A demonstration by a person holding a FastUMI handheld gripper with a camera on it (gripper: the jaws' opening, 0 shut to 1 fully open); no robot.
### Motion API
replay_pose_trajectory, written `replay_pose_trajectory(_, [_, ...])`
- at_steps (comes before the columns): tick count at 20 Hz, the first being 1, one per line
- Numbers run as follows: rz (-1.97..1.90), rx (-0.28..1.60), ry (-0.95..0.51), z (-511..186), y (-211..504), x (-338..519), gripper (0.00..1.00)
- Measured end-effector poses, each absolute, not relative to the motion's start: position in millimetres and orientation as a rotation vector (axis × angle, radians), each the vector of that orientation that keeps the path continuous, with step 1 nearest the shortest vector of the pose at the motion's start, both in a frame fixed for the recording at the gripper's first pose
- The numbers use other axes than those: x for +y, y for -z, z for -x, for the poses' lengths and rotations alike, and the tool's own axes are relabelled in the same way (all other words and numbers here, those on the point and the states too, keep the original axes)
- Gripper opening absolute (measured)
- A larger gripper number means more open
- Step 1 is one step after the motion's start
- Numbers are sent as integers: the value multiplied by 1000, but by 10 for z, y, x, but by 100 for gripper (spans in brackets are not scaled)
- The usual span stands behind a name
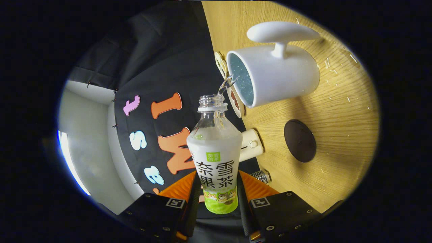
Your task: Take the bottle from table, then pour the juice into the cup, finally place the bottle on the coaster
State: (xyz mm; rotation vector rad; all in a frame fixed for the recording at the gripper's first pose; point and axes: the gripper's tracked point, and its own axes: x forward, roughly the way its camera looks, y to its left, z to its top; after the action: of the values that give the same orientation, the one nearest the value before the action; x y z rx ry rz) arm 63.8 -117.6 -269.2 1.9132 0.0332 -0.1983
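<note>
Gripper [216, 194] clenched on the juice bottle [215, 158], both orange fingers [180, 189] pressing its labelled lower body. Bottle uncapped, neck pointing toward 12 o'clock from the fingers, tipped at the white cup [275, 79]. Thin clear stream [225, 84] runs from the bottle mouth to the cup's rim, at 1 o'clock of the mouth. Cup sits on the wooden table [341, 111], speckled blue inside, handle with a broad flat end. Dark round coaster [299, 140] at 3 o'clock of the bottle, apart from the cup. Small cream device [251, 144] just beside the bottle's shoulder.

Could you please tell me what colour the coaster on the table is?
The coaster is dark brown, seen in the gripper view.
</note>
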Motion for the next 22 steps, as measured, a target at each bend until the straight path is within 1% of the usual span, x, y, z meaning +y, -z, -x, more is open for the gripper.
replay_pose_trajectory(14, [-2046, -43, 178, -694, 2472, -1346, 56])
replay_pose_trajectory(22, [-2110, -40, 167, -676, 2442, -1381, 56])
